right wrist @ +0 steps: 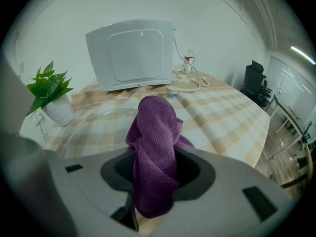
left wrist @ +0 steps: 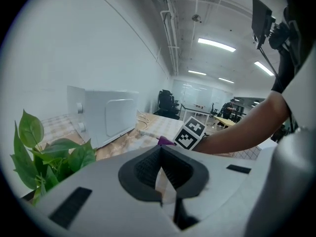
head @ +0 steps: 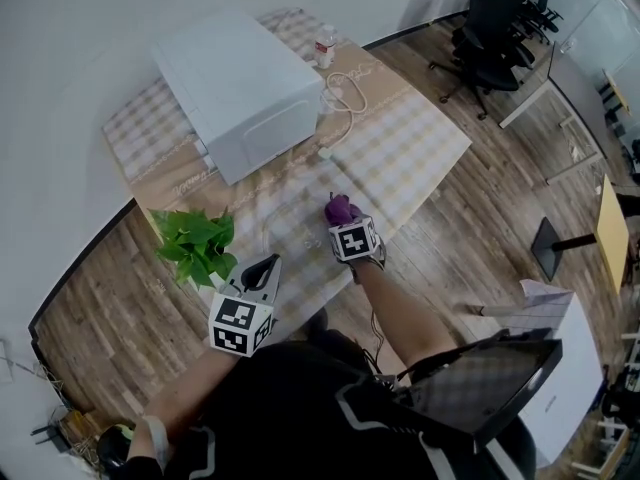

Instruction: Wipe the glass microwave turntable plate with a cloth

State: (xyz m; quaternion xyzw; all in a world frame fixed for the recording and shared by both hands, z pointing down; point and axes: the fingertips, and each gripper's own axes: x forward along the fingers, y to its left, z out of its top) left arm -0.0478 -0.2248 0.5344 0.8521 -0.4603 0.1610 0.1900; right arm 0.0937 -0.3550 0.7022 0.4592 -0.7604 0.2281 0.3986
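Note:
My right gripper point(head: 344, 220) is shut on a bunched purple cloth point(right wrist: 154, 132) that sticks up out of its jaws and hides the fingertips. It hangs over the checked tablecloth point(head: 400, 148), just at the near right rim of the clear glass turntable plate point(right wrist: 96, 127). The plate lies flat on the table in front of the microwave point(head: 235, 93). My left gripper point(head: 268, 264) hovers at the table's near edge beside the plant, with its jaws closed together and nothing between them. In the left gripper view the cloth point(left wrist: 165, 141) peeks out behind the right gripper's marker cube point(left wrist: 190, 133).
A potted green plant point(head: 197, 246) stands at the near left of the table. A white cable and plug point(head: 340, 103) and a small bottle point(head: 324, 46) lie right of the microwave. Office chairs point(head: 495, 28) stand on the wood floor beyond the table.

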